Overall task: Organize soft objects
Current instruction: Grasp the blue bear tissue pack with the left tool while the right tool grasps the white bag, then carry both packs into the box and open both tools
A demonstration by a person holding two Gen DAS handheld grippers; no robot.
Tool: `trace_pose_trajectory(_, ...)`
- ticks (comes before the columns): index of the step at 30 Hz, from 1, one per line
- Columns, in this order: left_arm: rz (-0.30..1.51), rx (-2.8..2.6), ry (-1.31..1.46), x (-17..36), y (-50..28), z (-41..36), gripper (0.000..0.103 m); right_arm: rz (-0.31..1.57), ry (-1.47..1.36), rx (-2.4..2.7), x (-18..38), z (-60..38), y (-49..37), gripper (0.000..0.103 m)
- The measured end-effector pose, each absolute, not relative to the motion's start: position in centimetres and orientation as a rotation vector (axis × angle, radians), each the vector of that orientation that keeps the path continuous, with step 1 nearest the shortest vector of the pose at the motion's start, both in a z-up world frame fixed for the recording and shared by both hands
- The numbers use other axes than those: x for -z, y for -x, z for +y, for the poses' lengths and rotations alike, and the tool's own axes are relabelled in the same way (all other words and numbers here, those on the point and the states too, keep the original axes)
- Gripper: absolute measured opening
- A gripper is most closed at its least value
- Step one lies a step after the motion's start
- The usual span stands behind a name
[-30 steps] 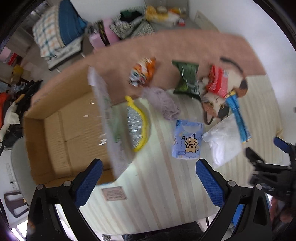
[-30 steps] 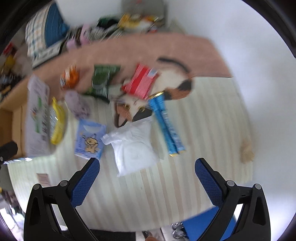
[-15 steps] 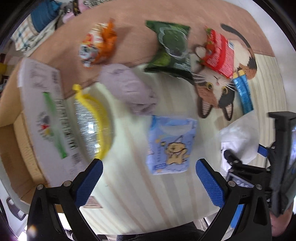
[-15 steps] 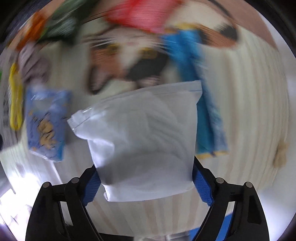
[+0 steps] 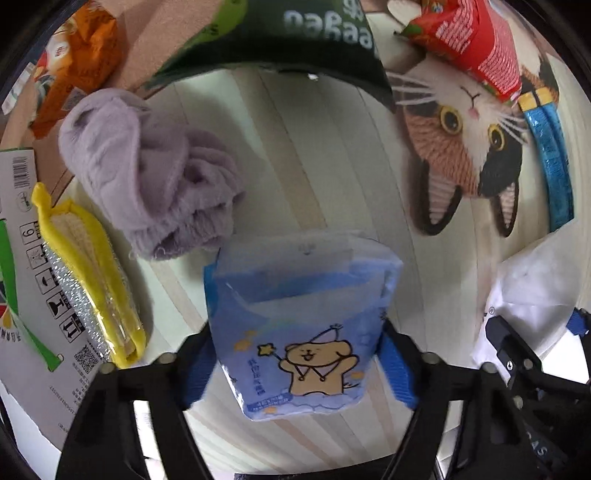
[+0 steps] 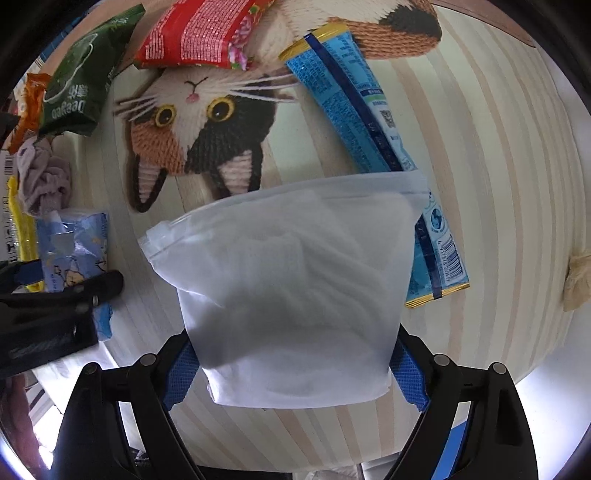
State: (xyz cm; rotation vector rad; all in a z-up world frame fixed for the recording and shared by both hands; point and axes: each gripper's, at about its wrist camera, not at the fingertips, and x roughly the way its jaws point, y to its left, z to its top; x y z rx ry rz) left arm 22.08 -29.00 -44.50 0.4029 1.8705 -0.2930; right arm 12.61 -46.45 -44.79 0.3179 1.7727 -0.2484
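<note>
Tissue pack (image 5: 295, 325) covers left pads' inner faces. White bag (image 6: 295, 295) hides right pads, part of blue packet (image 6: 373, 122). Green bag (image 5: 280, 33) cut off by top edge.

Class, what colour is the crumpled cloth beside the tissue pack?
Pale lilac. The cloth shows best in the left wrist view, above the tissue pack.

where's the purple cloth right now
In the left wrist view the purple cloth lies upper left, between the yellow sponge and the blue tissue pack.
</note>
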Motion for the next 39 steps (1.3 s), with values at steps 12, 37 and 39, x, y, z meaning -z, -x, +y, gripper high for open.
trace_pose_trajectory(12,1.687,0.293,-0.241,32.9,-21.0,-23.3,0.046,1.695,-0.399,0.195,37.5,-43.4,-11.9,0.076)
trace_pose_trajectory(37,1.775,0.11,0.206,32.8,-35.1,9.8,0.047,1.62,-0.205,-0.096,31.9,-3.6,-31.7,0.076)
trace_pose_trajectory(39,1.821,0.12,0.223,35.0,-35.9,10.0,0.048,1.643,-0.178,-0.071,34.2,-3.3,-33.1,0.076)
